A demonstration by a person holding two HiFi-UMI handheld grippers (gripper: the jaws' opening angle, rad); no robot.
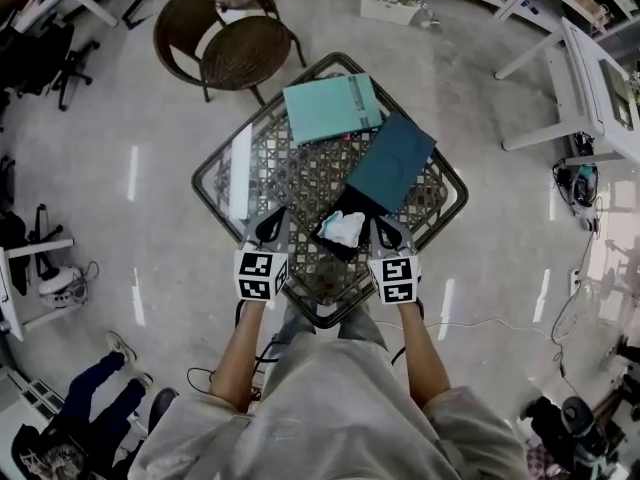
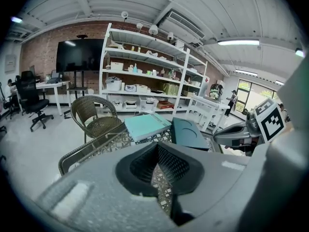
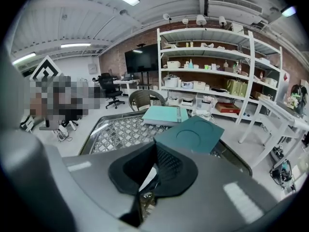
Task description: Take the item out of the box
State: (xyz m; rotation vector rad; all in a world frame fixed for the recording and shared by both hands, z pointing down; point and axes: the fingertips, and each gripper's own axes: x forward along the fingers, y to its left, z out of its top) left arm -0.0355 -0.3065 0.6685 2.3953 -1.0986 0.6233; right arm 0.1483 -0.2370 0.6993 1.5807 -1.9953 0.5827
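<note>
The item (image 1: 343, 228), a crumpled white bundle with a pale blue tint, lies inside the open black box (image 1: 328, 242) near your edge of the table. Nothing grips it. The box's dark teal lid (image 1: 392, 163) lies flat just beyond it, its near end touching or overlapping the box's far side.

Your right gripper (image 1: 386, 232) sits just beside the box's right edge. Its jaws are fully closed with nothing clamped between them. In the right gripper view the pads meet at the tip (image 3: 155, 151), and a white sliver shows through the gap below them. It is probably the item, though that view is too narrow to be sure. I cannot tell whether the jaw tips touch the box wall.

Your left gripper (image 1: 270, 226) hovers over bare table to the left of the box, apart from it. Its jaws are also together and empty, and only the lattice under the glass shows through the opening below them (image 2: 157, 151).

A light teal flat box (image 1: 331, 107) rests on the far side of the lattice-patterned glass table (image 1: 290, 173), close beside the lid's far end. A brown wicker chair (image 1: 235, 48) stands on the floor beyond the table's far left corner.
</note>
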